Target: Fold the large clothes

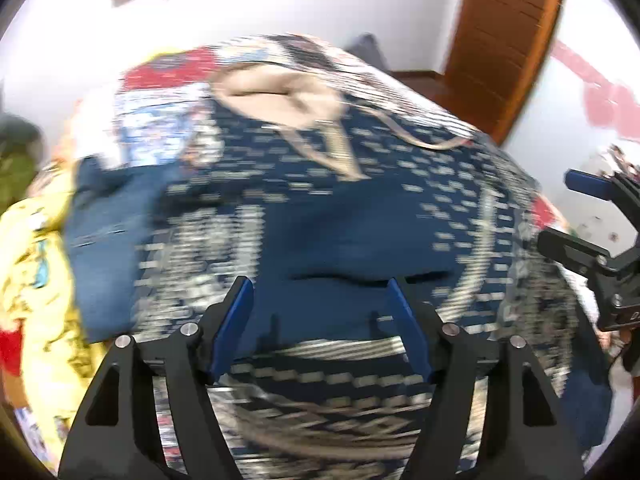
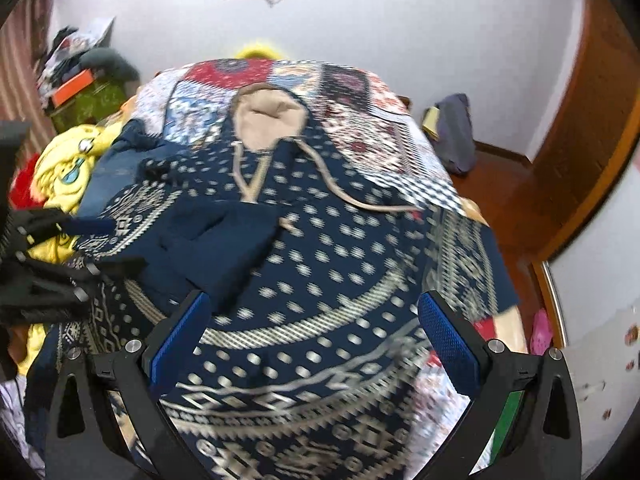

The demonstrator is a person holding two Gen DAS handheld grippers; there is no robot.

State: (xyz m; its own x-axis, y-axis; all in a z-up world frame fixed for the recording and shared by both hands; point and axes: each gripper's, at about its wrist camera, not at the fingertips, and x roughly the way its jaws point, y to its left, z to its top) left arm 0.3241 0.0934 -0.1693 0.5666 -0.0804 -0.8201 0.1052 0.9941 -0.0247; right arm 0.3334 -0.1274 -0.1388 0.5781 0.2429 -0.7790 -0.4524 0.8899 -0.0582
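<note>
We're looking down both claws at a navy hooded sweater [image 2: 320,264] spread flat on a patchwork quilt [image 2: 372,128], and it fills the middle of both views. Its beige-lined hood [image 2: 268,120] points to the top of the frame, and the drawstrings [image 2: 360,200] trail down from it across the dotted chest.

In the left wrist view, which is badly smeared, our left gripper [image 1: 320,320] sits at the bottom centre with its blue pads [image 1: 232,328] standing apart, released. We see navy cloth showing in the gap between them, with a dark crease just above the fingertips, but no pad presses on it. The sweater runs from under the claw up to the hood at upper centre.

Over to the right wrist view: our right gripper [image 2: 316,344] is at bottom centre, pads spread wide and nothing clenched. The patterned hem of the sweater lies directly beneath and between the fingers, the banded rows curving across the gap. A plain navy sleeve [image 2: 216,236] is folded in over the chest, just above and left of the left-hand pad.

At the left edge of that same view we catch the other claw, dark and blurred, beside the sweater's left side. A yellow cartoon-print fabric [image 2: 64,168] bunches at the left of the bed, and a wooden door [image 2: 600,128] stands at the right.
</note>
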